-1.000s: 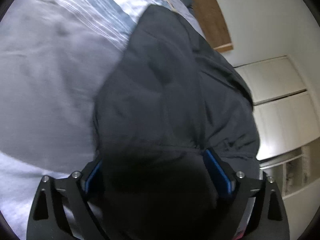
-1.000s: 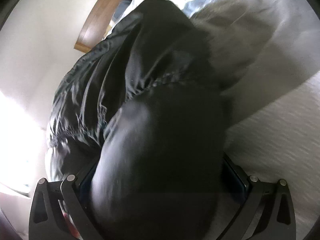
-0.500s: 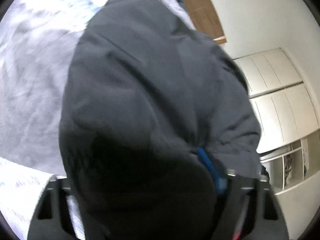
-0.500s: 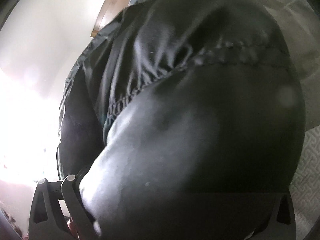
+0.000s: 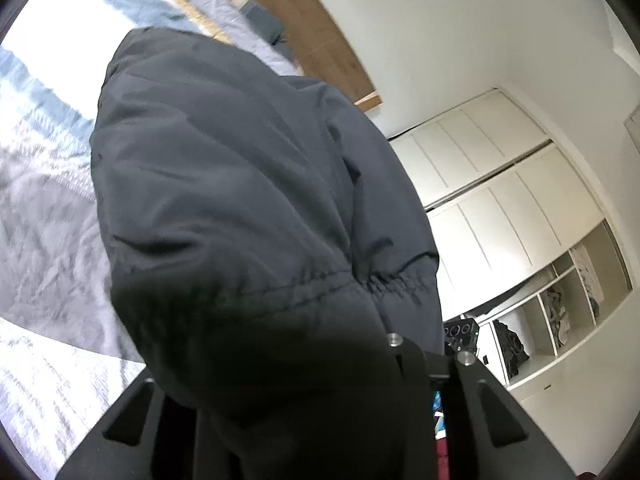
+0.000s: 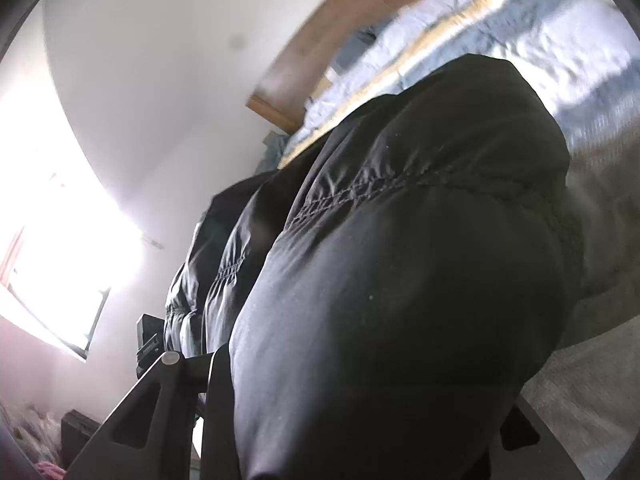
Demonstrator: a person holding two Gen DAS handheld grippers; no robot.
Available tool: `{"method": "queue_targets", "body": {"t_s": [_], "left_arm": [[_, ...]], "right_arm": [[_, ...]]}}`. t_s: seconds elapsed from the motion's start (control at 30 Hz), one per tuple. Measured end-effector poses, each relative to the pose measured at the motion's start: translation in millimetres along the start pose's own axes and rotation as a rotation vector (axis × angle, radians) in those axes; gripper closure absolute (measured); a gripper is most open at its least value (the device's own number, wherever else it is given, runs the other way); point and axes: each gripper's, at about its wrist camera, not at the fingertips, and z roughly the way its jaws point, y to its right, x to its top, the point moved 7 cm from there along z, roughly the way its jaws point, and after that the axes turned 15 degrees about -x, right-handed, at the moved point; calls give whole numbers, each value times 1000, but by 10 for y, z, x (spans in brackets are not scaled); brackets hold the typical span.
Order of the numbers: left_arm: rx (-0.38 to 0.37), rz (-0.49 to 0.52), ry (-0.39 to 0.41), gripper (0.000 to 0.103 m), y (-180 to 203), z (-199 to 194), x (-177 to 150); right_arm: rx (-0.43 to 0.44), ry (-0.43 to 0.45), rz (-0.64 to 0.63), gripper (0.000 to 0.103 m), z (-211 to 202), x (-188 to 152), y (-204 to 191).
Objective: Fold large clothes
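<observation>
A large dark padded jacket (image 5: pixel 248 200) hangs lifted above the bed and fills most of both wrist views; in the right wrist view its shiny quilted fabric (image 6: pixel 400 280) bulges over the fingers. My left gripper (image 5: pixel 296 408) is shut on the jacket's elastic hem, with its fingertips buried in the cloth. My right gripper (image 6: pixel 360 420) is shut on another part of the same hem, its fingertips hidden too. The jacket droops away from both grippers toward the bed.
A bed with grey and blue-striped bedding (image 5: pixel 48 184) lies below, with a wooden headboard (image 5: pixel 320 28) by the white wall. White wardrobe doors and open shelves (image 5: pixel 520 208) stand to the right. A bright window (image 6: pixel 60 264) is at the left in the right wrist view.
Both grippers have risen and tilted up with the jacket. More wall, wardrobe and window show now, and less of the bed.
</observation>
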Motion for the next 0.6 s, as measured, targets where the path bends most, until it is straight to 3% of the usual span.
{"method": "queue_targets", "body": {"t_s": [0.1,0.23,0.3,0.5,0.6], "left_arm": [[-11,18,8,75,225,-214,-72],[7,17,0,76,243,-509,-303],[44,3,-8,76,179,-614,-371],[256,-77,-58,74,-614,-649,-691],[310,-97,-50,61,-751,-839,-738]], "right_arm": [[22,20,-16,71,-281,0,-108],[31,14,-18,71,-450,-202,-165],[29,0,0,71,-433,-326,-56],[-86,-89,103,70,10,-672,571],[-113,-91,142,63,38,-719,767]]}}
